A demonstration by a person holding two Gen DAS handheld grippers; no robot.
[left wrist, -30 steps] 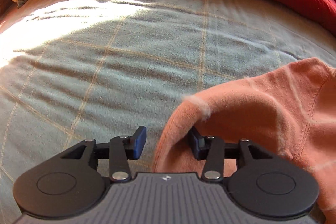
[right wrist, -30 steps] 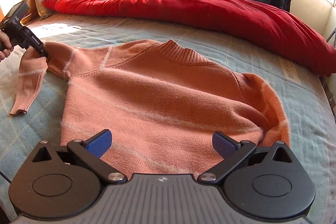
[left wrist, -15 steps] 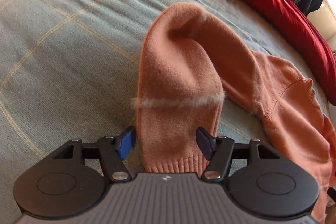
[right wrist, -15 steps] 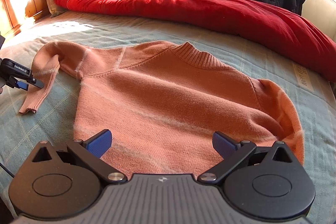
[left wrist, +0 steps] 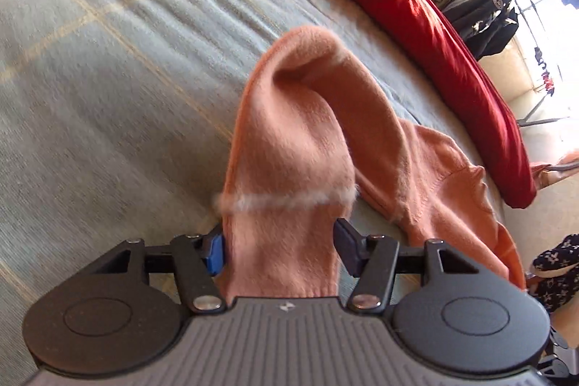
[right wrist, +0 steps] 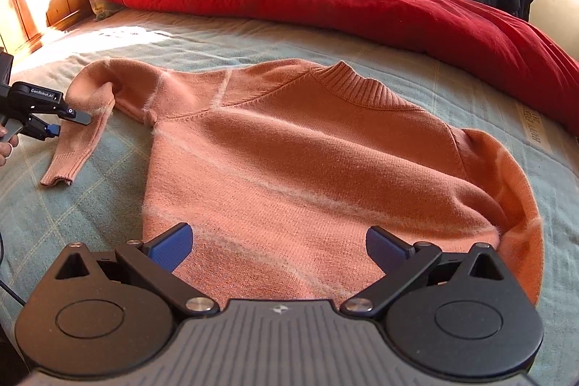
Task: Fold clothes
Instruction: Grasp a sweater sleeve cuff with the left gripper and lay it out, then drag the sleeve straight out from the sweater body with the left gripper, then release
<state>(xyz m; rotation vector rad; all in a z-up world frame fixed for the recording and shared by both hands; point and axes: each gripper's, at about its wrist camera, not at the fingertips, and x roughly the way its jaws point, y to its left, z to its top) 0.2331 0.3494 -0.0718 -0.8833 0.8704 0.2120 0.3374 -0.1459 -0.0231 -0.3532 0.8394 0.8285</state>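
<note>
Left claw [left wrist: 278, 250] closing astride sweater sleeve [left wrist: 286, 169]

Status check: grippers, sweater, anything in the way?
Left gripper closing around sleeve, grip unconfirmed. Right gripper open over sweater, flat on bed. Nothing in the way.

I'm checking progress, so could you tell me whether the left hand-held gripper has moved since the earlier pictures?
Yes: the left hand-held gripper went from the sleeve's shoulder end down towards its cuff.
</note>
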